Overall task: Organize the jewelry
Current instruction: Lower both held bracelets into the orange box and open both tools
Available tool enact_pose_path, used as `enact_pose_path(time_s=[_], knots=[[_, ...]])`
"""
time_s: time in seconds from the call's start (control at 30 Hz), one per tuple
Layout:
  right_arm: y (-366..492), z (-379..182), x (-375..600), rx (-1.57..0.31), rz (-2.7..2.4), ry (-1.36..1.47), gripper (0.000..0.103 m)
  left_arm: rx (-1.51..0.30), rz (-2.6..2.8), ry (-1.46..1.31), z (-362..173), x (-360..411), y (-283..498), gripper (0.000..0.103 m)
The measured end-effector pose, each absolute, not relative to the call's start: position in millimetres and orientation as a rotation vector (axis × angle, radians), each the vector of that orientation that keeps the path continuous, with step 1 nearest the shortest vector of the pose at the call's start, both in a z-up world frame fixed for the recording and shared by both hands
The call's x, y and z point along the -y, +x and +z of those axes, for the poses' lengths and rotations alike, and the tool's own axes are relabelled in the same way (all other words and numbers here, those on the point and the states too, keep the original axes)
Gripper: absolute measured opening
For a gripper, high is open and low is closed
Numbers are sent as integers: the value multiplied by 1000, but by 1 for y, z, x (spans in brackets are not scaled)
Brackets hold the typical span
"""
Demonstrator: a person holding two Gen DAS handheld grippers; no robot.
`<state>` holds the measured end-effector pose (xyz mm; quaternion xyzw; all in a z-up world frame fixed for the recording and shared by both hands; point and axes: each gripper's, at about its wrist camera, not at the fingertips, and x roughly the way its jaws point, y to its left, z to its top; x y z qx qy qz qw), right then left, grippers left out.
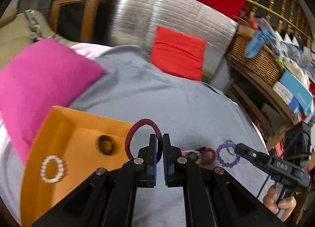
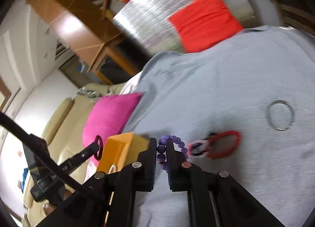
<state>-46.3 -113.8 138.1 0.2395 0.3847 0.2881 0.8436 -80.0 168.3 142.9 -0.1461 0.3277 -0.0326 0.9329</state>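
My left gripper [image 1: 159, 138] is shut on a dark red coiled bracelet [image 1: 137, 128], held just right of the orange tray [image 1: 78, 128]. A white bead bracelet [image 1: 52, 169] and a dark ring [image 1: 105, 145] lie in the tray. My right gripper [image 2: 161, 144] is shut on a purple bead bracelet [image 2: 173, 144]; it also shows in the left wrist view [image 1: 228, 154]. On the grey sheet [image 2: 216, 89] lie a red bracelet [image 2: 224, 144], a pink and black band [image 2: 196, 148] and a silver bangle [image 2: 280, 115].
A pink cushion [image 1: 43, 81] lies behind the tray. A red cushion [image 1: 178, 53] leans on a silver panel [image 1: 167, 14]. A wicker basket [image 1: 258, 59] and boxes sit on wooden shelves at the right.
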Motion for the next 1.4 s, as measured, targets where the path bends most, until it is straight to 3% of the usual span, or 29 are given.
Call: enact_pose_path(time_s=[0.3, 0.57, 1.07, 1.2, 1.4], knots=[[-53, 145, 4, -868, 772, 427, 11, -735, 58, -357, 122, -246, -97, 6], [-43, 136, -84, -972, 801, 313, 11, -887, -1, -355, 77, -265, -88, 6], [-25, 97, -127, -1101, 709, 203, 13, -1029, 37, -321, 48, -269, -72, 6], [-24, 101, -121, -1108, 704, 225, 16, -1017, 75, -364, 49, -278, -75, 29], [-26, 117, -90, -1025, 680, 264, 16, -954, 114, -406, 65, -283, -82, 34]])
